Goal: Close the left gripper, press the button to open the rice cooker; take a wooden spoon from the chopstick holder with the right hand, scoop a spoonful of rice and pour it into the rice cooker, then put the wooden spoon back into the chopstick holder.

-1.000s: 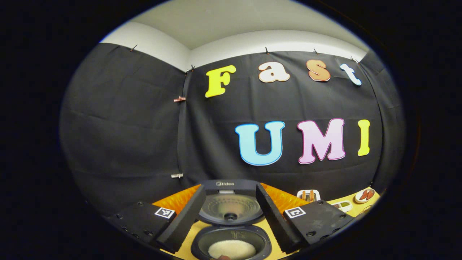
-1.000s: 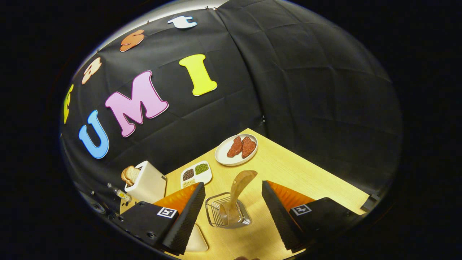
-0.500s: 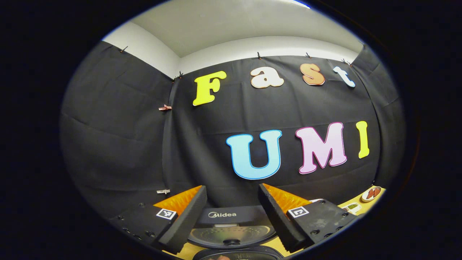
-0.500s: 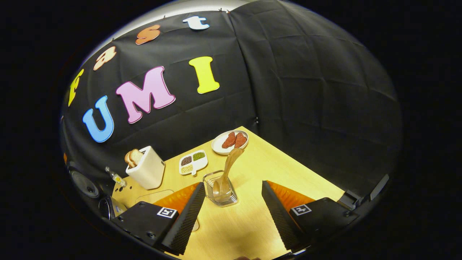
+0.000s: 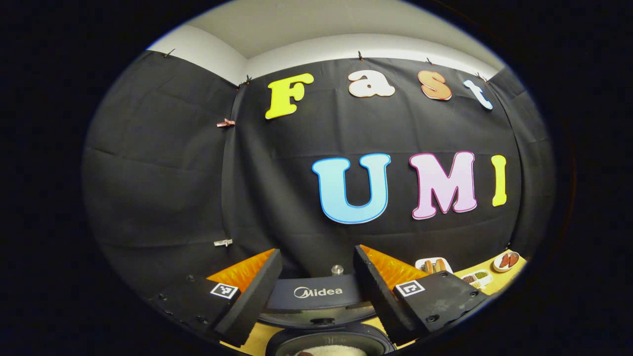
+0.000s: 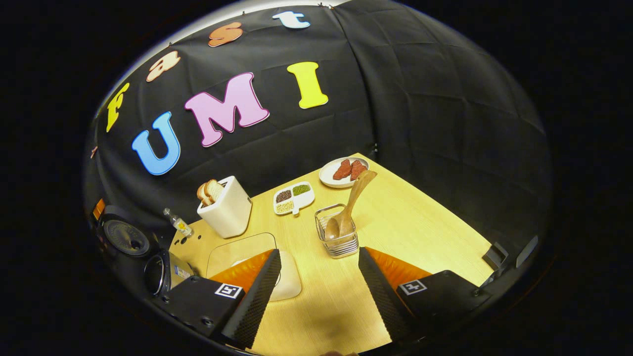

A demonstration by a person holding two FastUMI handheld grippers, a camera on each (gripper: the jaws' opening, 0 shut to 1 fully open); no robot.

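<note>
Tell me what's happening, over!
Both grippers, left and right, open, holding nothing. Rice cooker open. Wooden spoon back in chopstick holder. Nothing in the way.

Your wooden spoon (image 6: 348,206) stands bowl-down in the wire chopstick holder (image 6: 338,232) mid-table, its handle leaning toward the far corner. Your rice cooker (image 5: 316,306) sits open at the table's left edge, dark lid upright, white rice (image 5: 330,350) in the pot.

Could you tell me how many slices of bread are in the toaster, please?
2: both slices stand side by side in the white toaster near the booth's back wall; any others would be hidden inside it.
</note>
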